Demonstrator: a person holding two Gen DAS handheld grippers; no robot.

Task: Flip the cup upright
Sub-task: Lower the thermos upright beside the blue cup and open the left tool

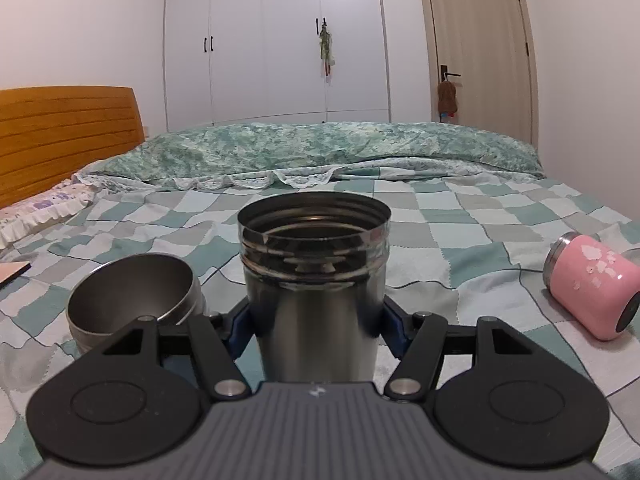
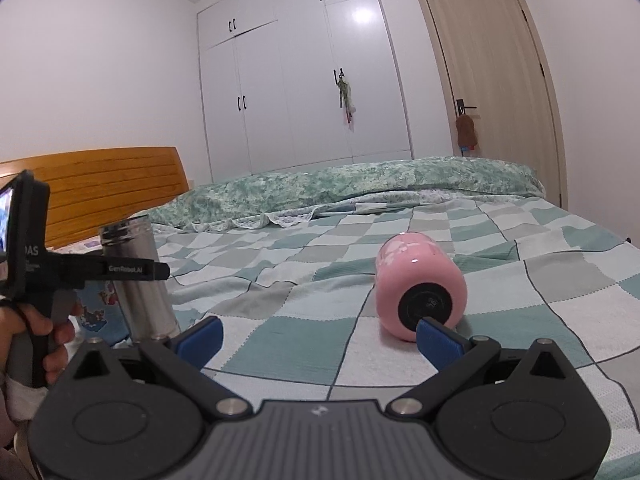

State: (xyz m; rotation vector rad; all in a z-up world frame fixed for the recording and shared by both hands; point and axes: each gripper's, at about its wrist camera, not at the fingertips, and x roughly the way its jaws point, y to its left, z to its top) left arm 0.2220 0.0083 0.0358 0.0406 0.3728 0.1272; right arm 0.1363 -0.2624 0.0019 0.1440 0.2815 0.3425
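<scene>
Left wrist view. Steel cup [image 1: 314,280]: tall cylinder, brushed metal, threaded open mouth facing up, upright; its base is hidden behind the gripper body. Left gripper [image 1: 314,324]: black linkage, blue pads [image 1: 240,320] pressed against both flanks of the steel cup, clamped on it. Steel bowl-shaped cap [image 1: 134,298]: matte grey, hollow side up and tilted, just left of the cup, partly covered by the gripper's linkage. Pink cup [image 1: 590,286]: glossy, white blossom print, silver rim, dark round base; lying on its side at right on the bedspread [image 1: 460,240], a soft quilt in teal, grey and white checks. Floral duvet [image 1: 320,148] bunched behind. Wooden slatted headboard [image 1: 64,136], white wardrobe [image 1: 276,40], beige door [image 1: 480,40].

Right wrist view. Pink cup [image 2: 420,284]: on its side, base towards the camera; base marking too small to read. Right gripper [image 2: 320,338]: blue pads [image 2: 200,336] wide apart, holding nothing; the right pad overlaps the cup's base in the picture, contact unclear. Steel cup [image 2: 138,276] at left, upright, gripped by the left gripper [image 2: 128,270], its finger lettered "GenRobot.AI"; a further label is cut off, "AS" legible. Hand [image 2: 40,332] on its handle, partly out of frame.
</scene>
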